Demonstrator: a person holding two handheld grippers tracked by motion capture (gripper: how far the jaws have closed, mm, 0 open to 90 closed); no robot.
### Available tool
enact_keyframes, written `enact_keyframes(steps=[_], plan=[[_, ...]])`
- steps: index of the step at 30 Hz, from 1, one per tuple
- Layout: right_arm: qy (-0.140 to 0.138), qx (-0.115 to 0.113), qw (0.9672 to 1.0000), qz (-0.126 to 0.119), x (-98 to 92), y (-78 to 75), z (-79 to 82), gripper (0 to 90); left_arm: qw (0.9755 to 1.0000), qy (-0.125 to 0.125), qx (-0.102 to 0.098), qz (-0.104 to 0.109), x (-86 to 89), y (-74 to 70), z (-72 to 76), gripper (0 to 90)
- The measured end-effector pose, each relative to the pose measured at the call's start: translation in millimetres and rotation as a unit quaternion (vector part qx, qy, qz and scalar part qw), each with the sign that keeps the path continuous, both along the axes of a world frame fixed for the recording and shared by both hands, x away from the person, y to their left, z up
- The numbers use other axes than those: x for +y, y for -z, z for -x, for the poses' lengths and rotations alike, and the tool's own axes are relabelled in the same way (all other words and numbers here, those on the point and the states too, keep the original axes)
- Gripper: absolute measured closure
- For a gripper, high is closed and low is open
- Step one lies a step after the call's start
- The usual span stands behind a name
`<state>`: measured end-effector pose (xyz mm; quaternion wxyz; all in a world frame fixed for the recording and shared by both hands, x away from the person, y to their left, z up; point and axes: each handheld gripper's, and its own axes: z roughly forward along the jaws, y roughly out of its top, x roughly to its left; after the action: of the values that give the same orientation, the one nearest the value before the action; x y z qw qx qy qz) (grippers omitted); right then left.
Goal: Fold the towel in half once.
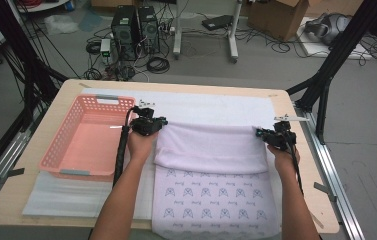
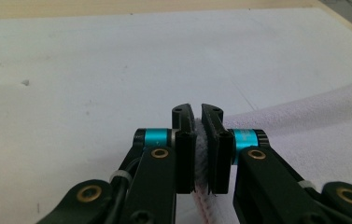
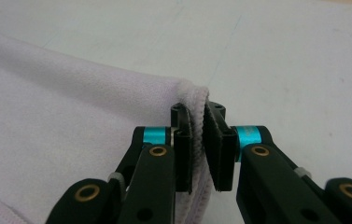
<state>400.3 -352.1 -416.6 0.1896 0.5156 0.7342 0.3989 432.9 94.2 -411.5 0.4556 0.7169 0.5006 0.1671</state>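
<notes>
Two corners of the towel (image 1: 211, 150) are pinched at once, one in each gripper, and that is what the next move turns on, as we read it. Our left gripper (image 1: 152, 124) has its jaws closed on the towel's left corner, the cloth squeezed thin between the pads in the left gripper view (image 2: 202, 144); our right gripper (image 1: 275, 134) has its jaws shut on the right corner, the hem bunched between them (image 3: 196, 116). The held edge runs straight across from one gripper to the other, its long axis lying side to side, and the fold hangs back toward us over the printed half of the towel nearer the worktop's (image 1: 296, 165) near edge. Both hands sit about level on that edge, neither nearer than the other. The towel lies on a white sheet (image 1: 211, 106), with a pink basket (image 1: 88, 140) just left of the left gripper. Beyond the worktop the floor carries computer towers (image 1: 135, 27), loose cables and a cardboard box (image 1: 278, 15).
</notes>
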Motion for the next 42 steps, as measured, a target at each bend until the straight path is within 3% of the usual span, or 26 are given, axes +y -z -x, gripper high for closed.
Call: enact_keyframes(steps=[5, 7, 13, 14, 16, 17, 23, 26, 28, 32, 37, 38, 40, 42], plan=[[0.014, 0.002, 0.9998, -0.013, 0.2, -1.6, -12.4, 82.0, 0.9998, -0.003, -0.018, 0.012, 1.1, -1.0, -9.4, 83.8], [0.013, -0.009, 0.9999, -0.006, 1.5, -2.9, -15.7, 82.0, 0.9998, -0.004, -0.017, 0.013, 1.4, 2.8, -12.0, 83.8], [0.014, -0.003, 0.9999, 0.003, 6.1, -0.7, -27.4, 81.9, 0.9998, -0.011, -0.005, 0.018, 1.6, 11.4, -16.0, 82.6], [0.015, 0.001, 0.9999, 0.007, 6.8, 1.1, -28.3, 81.1, 0.9997, -0.014, -0.005, 0.017, 0.2, 12.0, -15.8, 79.5], [0.023, 0.013, 0.9996, 0.005, 7.5, 4.8, -29.3, 70.7, 0.9996, -0.013, -0.002, 0.025, -1.4, 10.8, -14.3, 62.6], [0.028, 0.017, 0.9995, 0.005, 6.9, 5.5, -28.8, 67.1, 0.9997, -0.008, -0.004, 0.022, -1.9, 9.6, -12.8, 59.7], [0.029, 0.007, 0.9995, -0.006, 1.7, -1.2, -14.0, 65.2, 0.9992, 0.040, 0.008, 0.006, -5.9, 1.6, 1.6, 52.5], [0.022, 0.013, 0.9996, -0.010, -1.0, -6.6, -4.9, 65.5, 0.9994, 0.029, -0.017, 0.012, -7.1, 4.2, 13.2, 53.9], [0.015, 0.011, 0.9998, -0.009, -1.8, -10.3, 1.6, 67.2, 0.9993, 0.035, 0.000, 0.016, -5.6, 7.8, 16.8, 53.0], [0.000, 0.008, 0.9999, -0.012, -3.2, -14.1, 13.8, 67.9, 0.9989, 0.043, 0.000, 0.018, -2.2, 11.8, 27.0, 53.4], [-0.022, 0.026, 0.9993, -0.016, -5.1, -5.0, 26.7, 66.8, 0.9974, 0.069, 0.013, 0.017, -2.6, 18.8, 41.2, 53.3], [-0.025, 0.031, 0.9990, -0.020, -6.2, -2.1, 29.4, 66.9, 0.9969, 0.076, 0.019, 0.007, -4.6, 19.8, 44.2, 53.0], [-0.027, 0.042, 0.9985, -0.021, -7.8, 4.5, 34.4, 66.9, 0.9976, 0.069, -0.002, 0.005, -6.9, 21.9, 52.2, 53.1], [-0.030, 0.049, 0.9980, -0.027, -8.4, 8.5, 37.9, 66.8, 0.9973, 0.073, 0.000, -0.006, -8.4, 23.9, 57.7, 54.3]])
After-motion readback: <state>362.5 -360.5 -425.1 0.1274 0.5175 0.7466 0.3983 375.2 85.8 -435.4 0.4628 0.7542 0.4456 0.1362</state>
